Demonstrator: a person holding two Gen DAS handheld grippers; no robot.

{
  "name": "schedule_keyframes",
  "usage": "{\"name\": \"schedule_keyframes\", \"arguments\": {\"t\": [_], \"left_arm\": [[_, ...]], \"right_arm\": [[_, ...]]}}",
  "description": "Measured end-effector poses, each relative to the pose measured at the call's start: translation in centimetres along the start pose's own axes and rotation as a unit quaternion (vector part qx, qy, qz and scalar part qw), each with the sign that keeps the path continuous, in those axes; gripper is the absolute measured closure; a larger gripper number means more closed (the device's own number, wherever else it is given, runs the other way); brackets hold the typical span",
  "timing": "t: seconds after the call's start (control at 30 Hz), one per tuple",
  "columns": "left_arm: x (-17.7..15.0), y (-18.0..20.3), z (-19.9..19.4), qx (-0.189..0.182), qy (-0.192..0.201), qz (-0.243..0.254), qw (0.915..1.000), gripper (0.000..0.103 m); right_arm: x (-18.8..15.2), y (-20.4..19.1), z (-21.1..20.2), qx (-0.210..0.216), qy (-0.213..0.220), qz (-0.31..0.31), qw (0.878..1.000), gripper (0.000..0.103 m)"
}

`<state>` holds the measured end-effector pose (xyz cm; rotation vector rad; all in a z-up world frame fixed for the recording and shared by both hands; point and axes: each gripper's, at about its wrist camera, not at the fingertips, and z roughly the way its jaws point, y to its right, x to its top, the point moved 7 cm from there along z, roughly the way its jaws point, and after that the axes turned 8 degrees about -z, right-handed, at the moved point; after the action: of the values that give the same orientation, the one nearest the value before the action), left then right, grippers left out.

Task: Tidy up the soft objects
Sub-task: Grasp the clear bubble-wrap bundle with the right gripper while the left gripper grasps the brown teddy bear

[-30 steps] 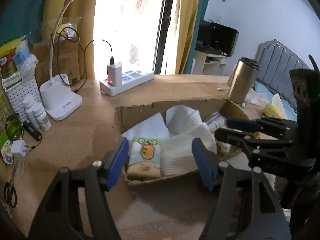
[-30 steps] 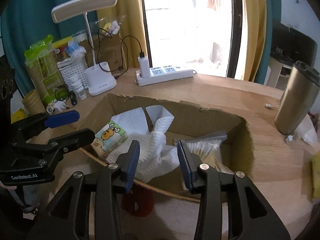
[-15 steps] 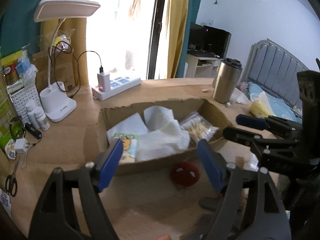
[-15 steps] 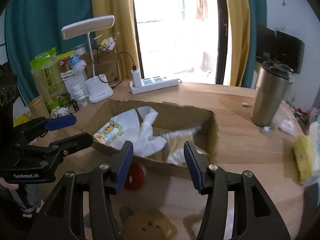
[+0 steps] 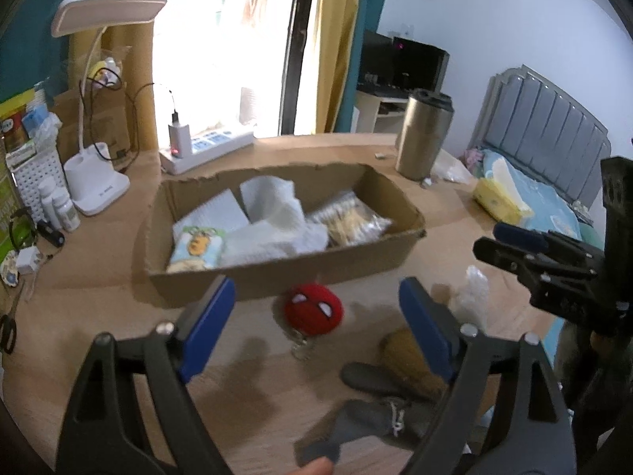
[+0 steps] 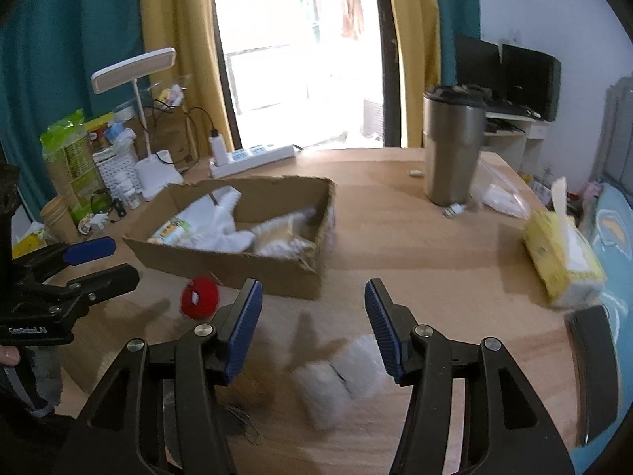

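Cardboard box point(image 5: 277, 273) lies long axis left-right w/ both grippers' fingers point(image 5: 205, 328) spread, just opened, nothing between.

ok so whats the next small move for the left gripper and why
Probably ease the left gripper down around the red round plush toy. Its jaws have just been opening and hold nothing, the toy lies on the wooden table right ahead of them, outside the brown cardboard box that holds the other soft things.

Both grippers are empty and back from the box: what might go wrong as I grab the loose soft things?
The red ball sits on a small clear stand; a nudge from the left gripper may roll it off. The white fluffy item lies close under the right gripper, near the brown plush; it could snag both.
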<state>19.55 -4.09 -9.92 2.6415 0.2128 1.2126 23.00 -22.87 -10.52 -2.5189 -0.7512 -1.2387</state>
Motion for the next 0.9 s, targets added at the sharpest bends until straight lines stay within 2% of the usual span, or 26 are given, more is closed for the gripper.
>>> {"name": "schedule_keyframes", "arguments": {"t": [0.33, 0.7, 0.9], "left_arm": [[-2.0, 2.1, 0.3, -0.005, -0.017, 0.015, 0.9997, 0.017], [-3.7, 5.2, 1.7, -0.025, -0.046, 0.052, 0.9973, 0.017], [-5.0, 6.4, 3.4, -0.021, -0.076, 0.071, 0.9943, 0.017]], "right_arm": [[-3.2, 1.8, 0.3, -0.008, -0.018, 0.021, 1.0, 0.046], [-5.7, 1.7, 2.3, 0.025, -0.049, 0.039, 0.998, 0.046], [-6.0, 1.9, 2.8, 0.041, -0.052, 0.045, 0.997, 0.046]]}}
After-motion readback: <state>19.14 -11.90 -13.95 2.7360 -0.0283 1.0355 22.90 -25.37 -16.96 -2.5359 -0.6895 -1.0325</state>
